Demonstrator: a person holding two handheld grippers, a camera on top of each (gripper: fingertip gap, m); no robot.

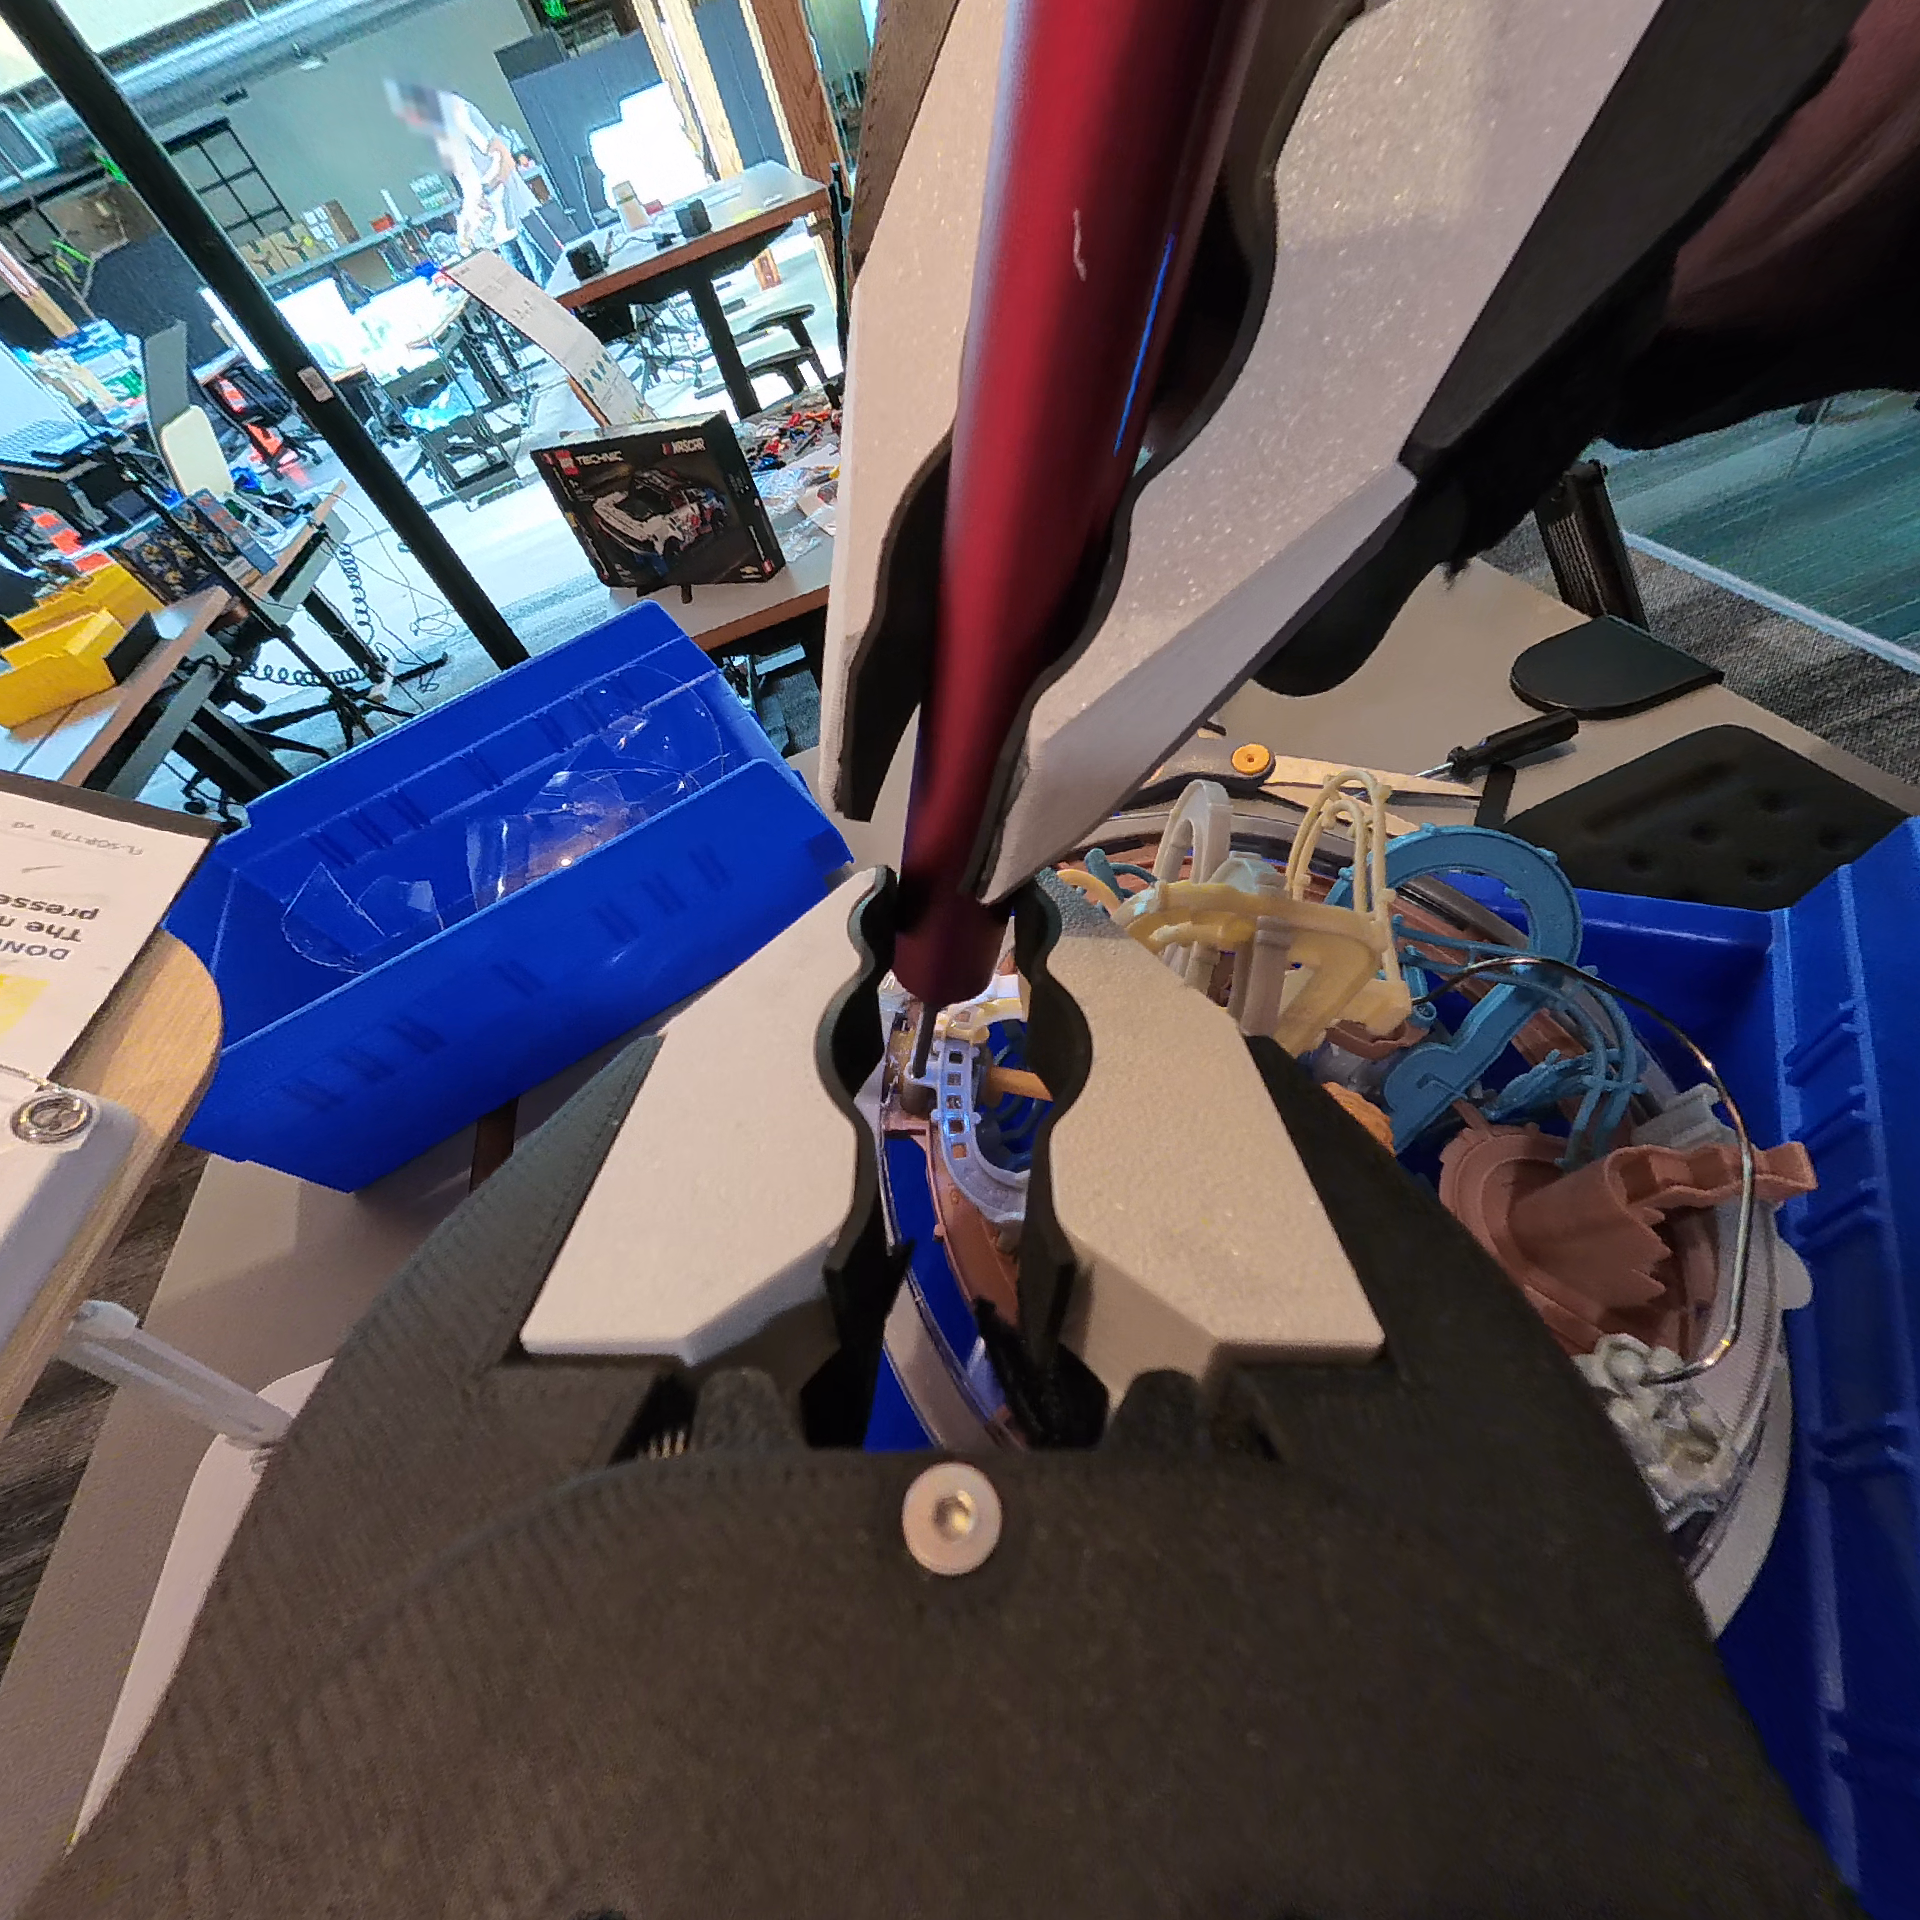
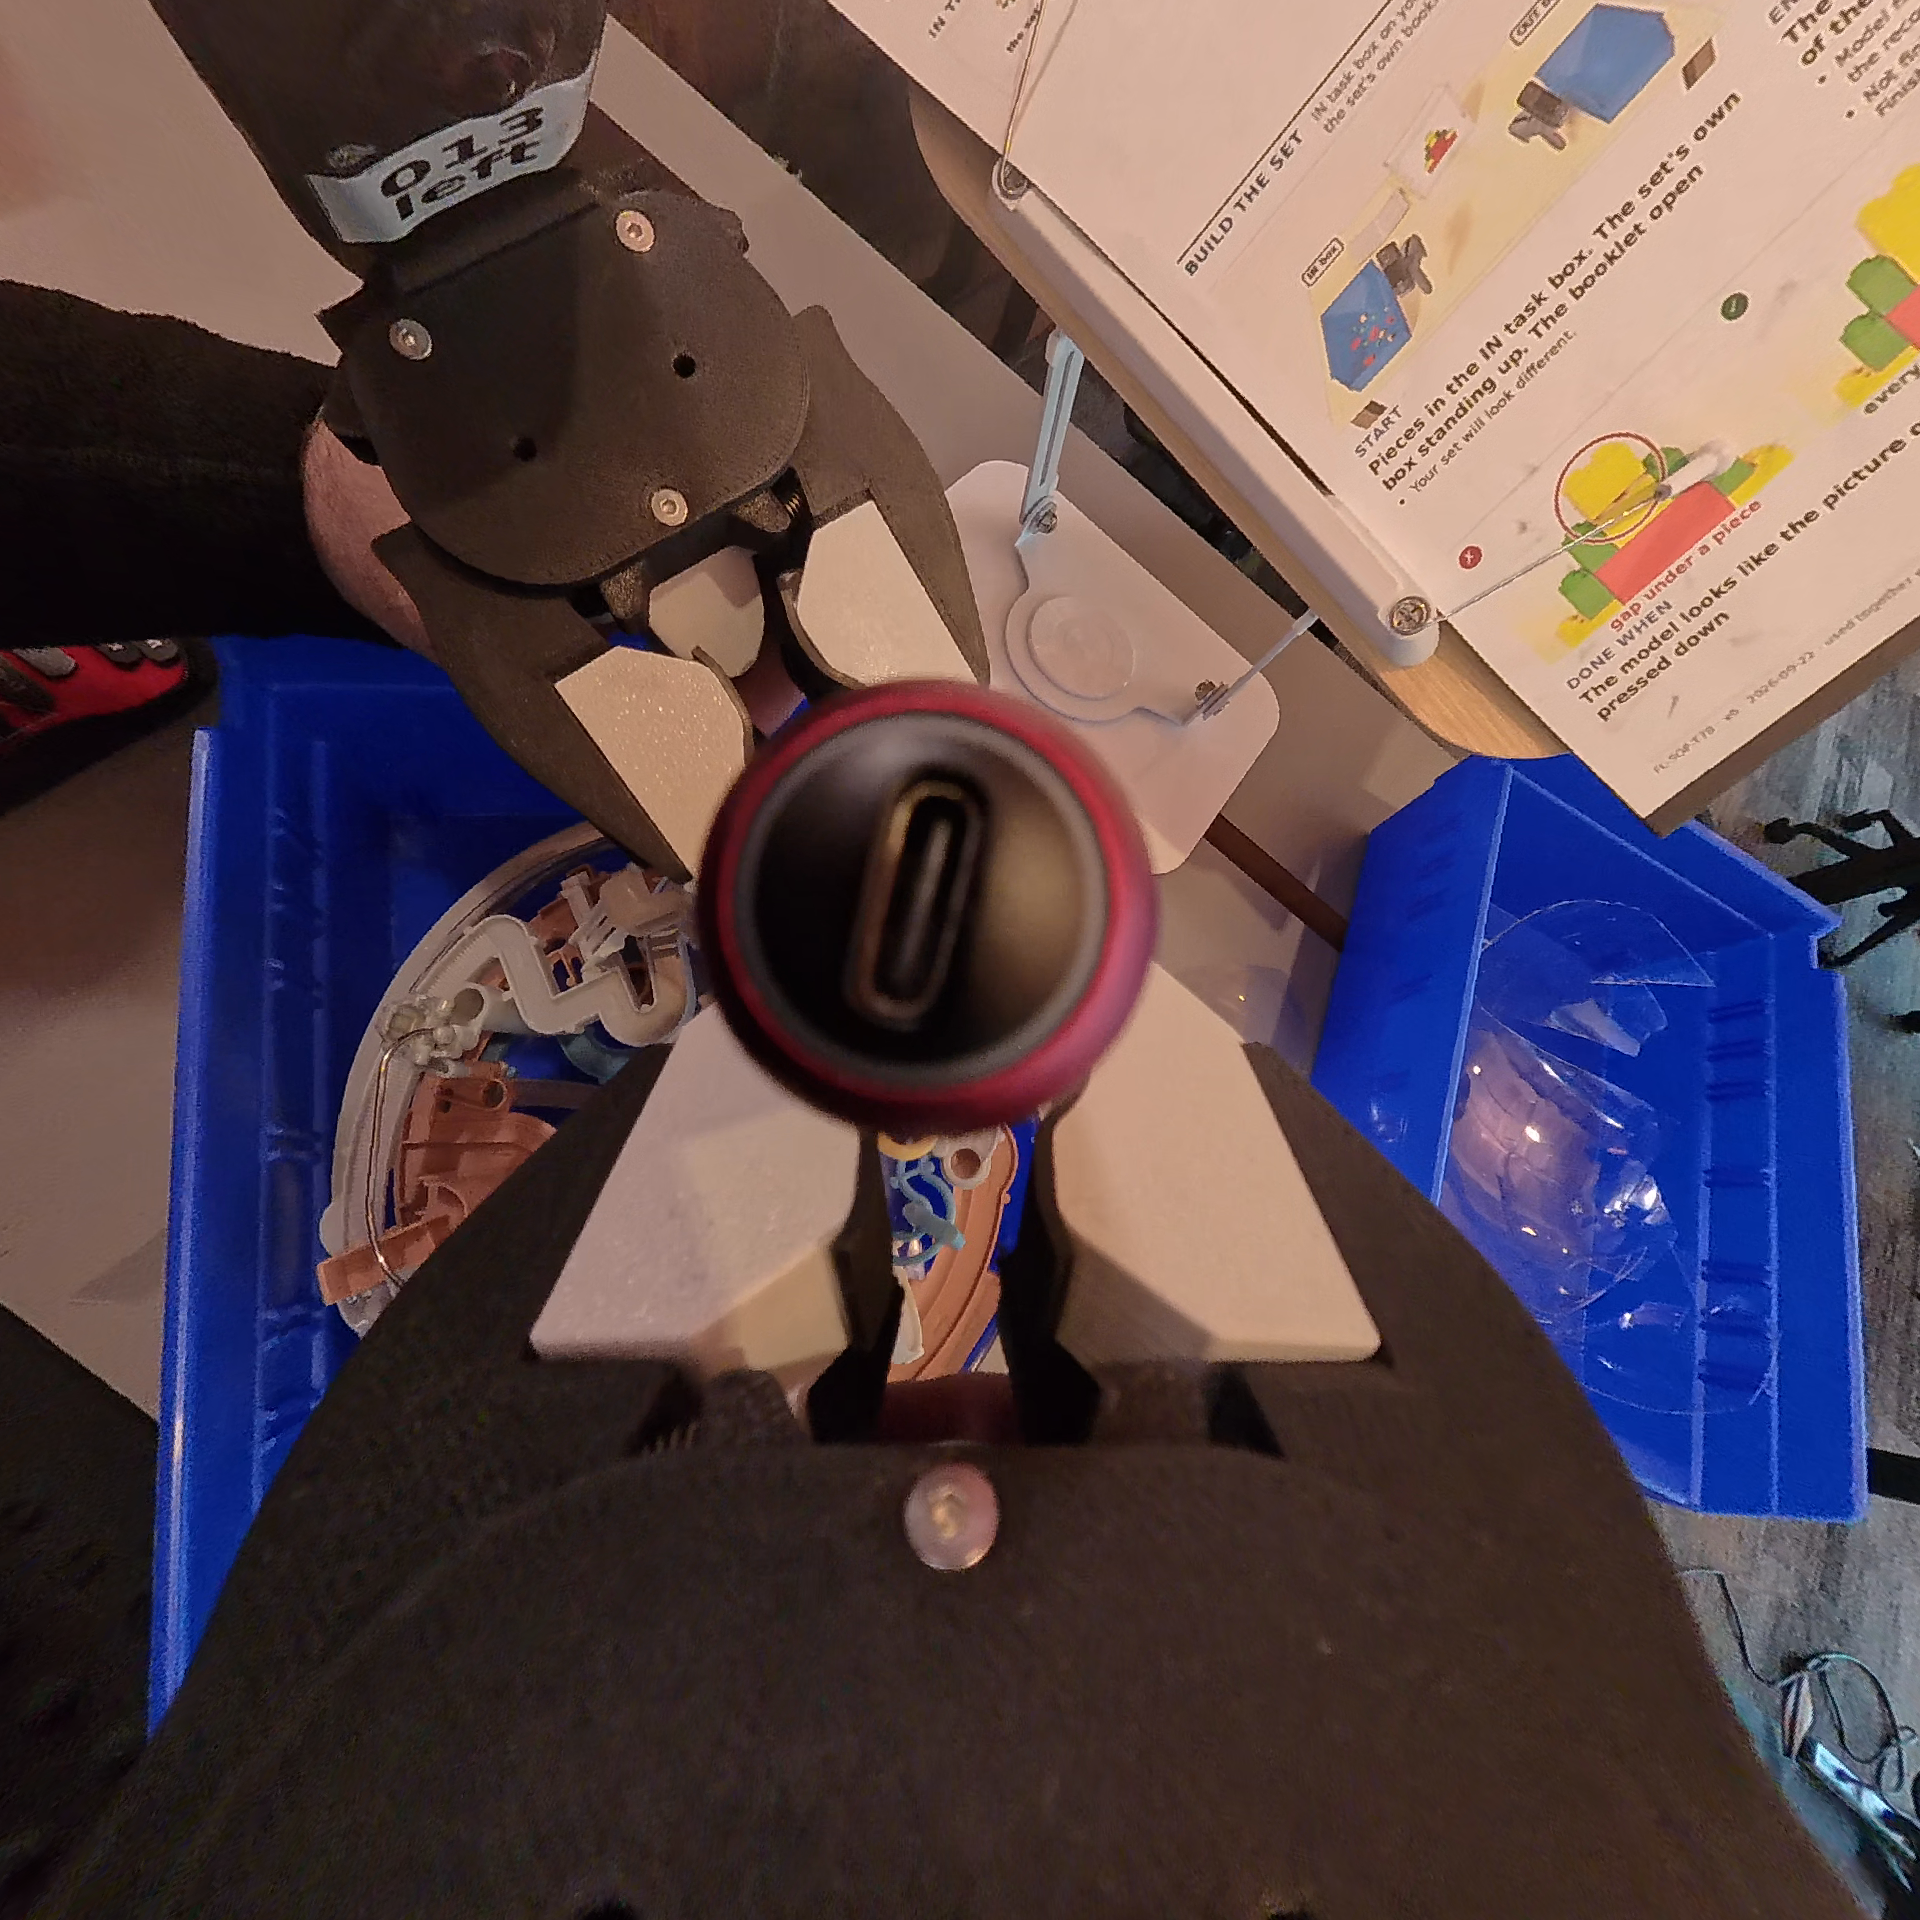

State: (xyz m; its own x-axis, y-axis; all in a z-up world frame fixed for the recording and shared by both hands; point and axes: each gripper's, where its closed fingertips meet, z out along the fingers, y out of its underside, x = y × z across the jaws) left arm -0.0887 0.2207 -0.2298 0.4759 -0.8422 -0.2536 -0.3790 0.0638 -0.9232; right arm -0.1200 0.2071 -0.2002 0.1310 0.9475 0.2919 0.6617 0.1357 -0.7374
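Left wrist view: left gripper is closing around the red screwdriver's lower end, apparently steadying its bit on the plastic dome model sitting in the blue bin. Right gripper is clamping the shaft from above, holding it upright. Screwdriver: slim, matte red, black-tipped.

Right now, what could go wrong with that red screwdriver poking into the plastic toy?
1. The red screwdriver, clamped in the right gripper, has its bit down in the thin plastic model; it might slip and snap a fine piece.
2. The left gripper has its jaws crowding the tip, so a small wobble could knock it off.
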